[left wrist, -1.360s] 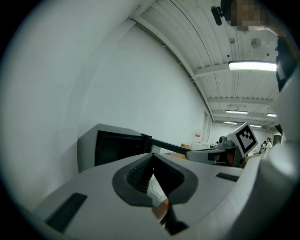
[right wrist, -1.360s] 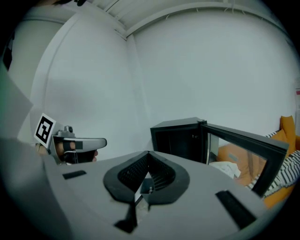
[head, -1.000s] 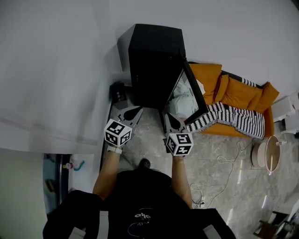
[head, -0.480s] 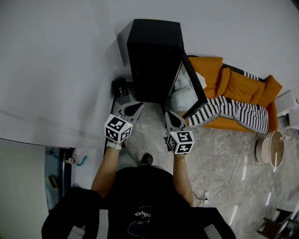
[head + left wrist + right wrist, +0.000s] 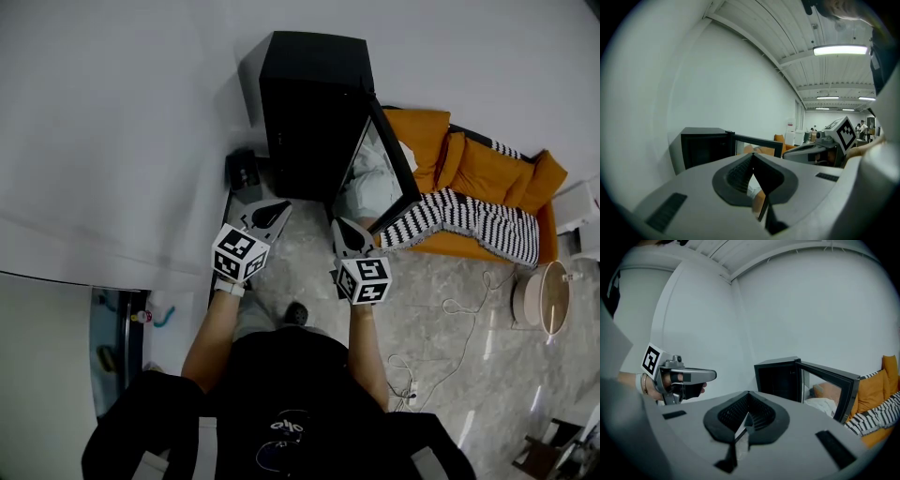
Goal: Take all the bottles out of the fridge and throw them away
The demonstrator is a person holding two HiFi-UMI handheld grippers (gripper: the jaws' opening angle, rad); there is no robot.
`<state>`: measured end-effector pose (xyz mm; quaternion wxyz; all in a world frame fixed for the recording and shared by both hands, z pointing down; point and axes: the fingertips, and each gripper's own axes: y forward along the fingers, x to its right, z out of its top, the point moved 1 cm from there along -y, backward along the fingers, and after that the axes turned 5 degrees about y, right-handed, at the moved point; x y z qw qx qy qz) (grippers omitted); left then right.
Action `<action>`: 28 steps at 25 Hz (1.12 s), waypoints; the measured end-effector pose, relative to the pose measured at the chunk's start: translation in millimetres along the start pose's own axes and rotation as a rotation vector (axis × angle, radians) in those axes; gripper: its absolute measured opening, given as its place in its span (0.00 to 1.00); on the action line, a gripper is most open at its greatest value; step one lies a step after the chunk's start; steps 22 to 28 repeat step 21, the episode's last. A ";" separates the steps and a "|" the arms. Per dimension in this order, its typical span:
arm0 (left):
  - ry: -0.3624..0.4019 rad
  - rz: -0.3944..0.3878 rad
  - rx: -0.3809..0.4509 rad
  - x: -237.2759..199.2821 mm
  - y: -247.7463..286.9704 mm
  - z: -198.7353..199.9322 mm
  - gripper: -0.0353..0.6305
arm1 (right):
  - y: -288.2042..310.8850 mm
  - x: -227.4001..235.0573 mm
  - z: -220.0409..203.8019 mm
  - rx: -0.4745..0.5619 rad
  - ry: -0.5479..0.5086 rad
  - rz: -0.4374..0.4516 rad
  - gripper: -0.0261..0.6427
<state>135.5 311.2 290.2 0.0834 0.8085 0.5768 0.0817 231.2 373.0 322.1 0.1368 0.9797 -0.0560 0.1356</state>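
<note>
A black fridge (image 5: pixel 314 112) stands against the white wall, its glass door (image 5: pixel 380 164) swung open to the right. Its inside is dark, and I see no bottles in any view. My left gripper (image 5: pixel 278 208) is in front of the fridge's lower left corner, jaws shut and empty. My right gripper (image 5: pixel 344 225) is near the door's lower edge, also shut and empty. In the left gripper view the fridge (image 5: pixel 701 145) and its door (image 5: pixel 757 143) lie straight ahead, with the right gripper (image 5: pixel 820 145) alongside. The right gripper view shows the fridge (image 5: pixel 778 378) ahead and the left gripper (image 5: pixel 686 376) to the left.
An orange sofa (image 5: pixel 478 173) with a striped blanket (image 5: pixel 459 225) stands right of the open door. A small black box (image 5: pixel 246 173) sits by the wall left of the fridge. A cable (image 5: pixel 459 319) and a round white device (image 5: pixel 539 305) lie on the marble floor.
Both grippers have shifted a little in front of the fridge and stay shut. The head view has tilted slightly. The fridge door stands as before.
</note>
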 end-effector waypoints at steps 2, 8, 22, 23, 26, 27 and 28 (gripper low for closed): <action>-0.001 0.002 -0.002 -1.6 -2.0 -2.3 0.06 | 1.6 -2.3 -0.3 -0.001 -0.004 0.003 0.05; -0.006 0.010 -0.005 -7.7 -6.0 -5.5 0.06 | 6.9 -5.9 -0.7 -0.007 -0.005 0.007 0.05; -0.013 0.009 -0.004 -15.5 -6.6 -7.2 0.06 | 18.8 -9.8 1.1 -0.010 0.003 0.012 0.05; -0.013 0.009 -0.004 -15.5 -6.6 -7.2 0.06 | 18.8 -9.8 1.1 -0.010 0.003 0.012 0.05; -0.013 0.009 -0.004 -15.5 -6.6 -7.2 0.06 | 18.8 -9.8 1.1 -0.010 0.003 0.012 0.05; -0.013 0.009 -0.004 -15.5 -6.6 -7.2 0.06 | 18.8 -9.8 1.1 -0.010 0.003 0.012 0.05; -0.013 0.009 -0.004 -15.5 -6.6 -7.2 0.06 | 18.8 -9.8 1.1 -0.010 0.003 0.012 0.05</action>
